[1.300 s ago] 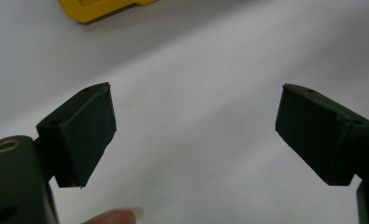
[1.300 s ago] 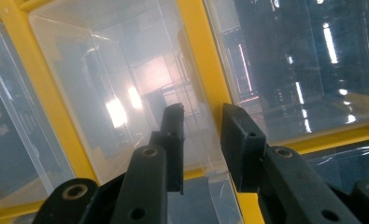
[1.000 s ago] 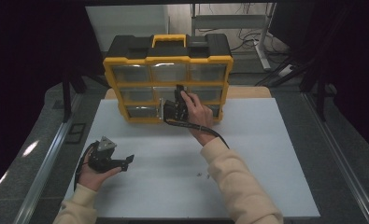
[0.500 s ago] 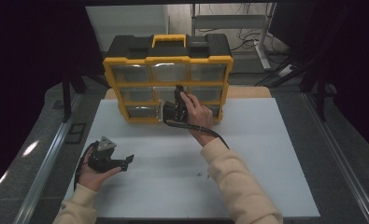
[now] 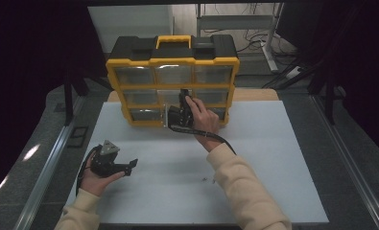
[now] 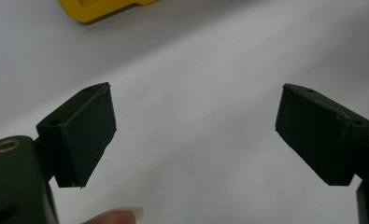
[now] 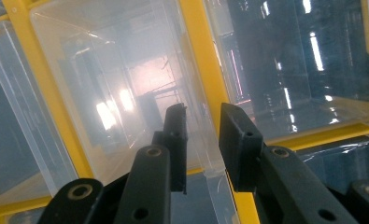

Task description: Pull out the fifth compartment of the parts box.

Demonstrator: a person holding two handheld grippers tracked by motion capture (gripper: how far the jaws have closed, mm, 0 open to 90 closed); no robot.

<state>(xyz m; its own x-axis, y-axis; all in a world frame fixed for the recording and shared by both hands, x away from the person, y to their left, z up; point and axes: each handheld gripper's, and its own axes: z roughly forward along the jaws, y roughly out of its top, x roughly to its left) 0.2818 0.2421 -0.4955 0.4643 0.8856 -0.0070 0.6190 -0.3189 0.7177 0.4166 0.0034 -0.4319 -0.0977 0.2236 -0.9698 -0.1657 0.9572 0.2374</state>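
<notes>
White worktop carrying an upright yellow-and-black plastic organiser case with clear drawers. Right gripper at the case's front, jaws clenched on the wall of a clear plastic drawer. Left gripper resting apart on the worktop, jaws released and wide.

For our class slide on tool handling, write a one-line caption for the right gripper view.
Right gripper closes its black jaws on a clear drawer's wall in the yellow organizer.
</notes>
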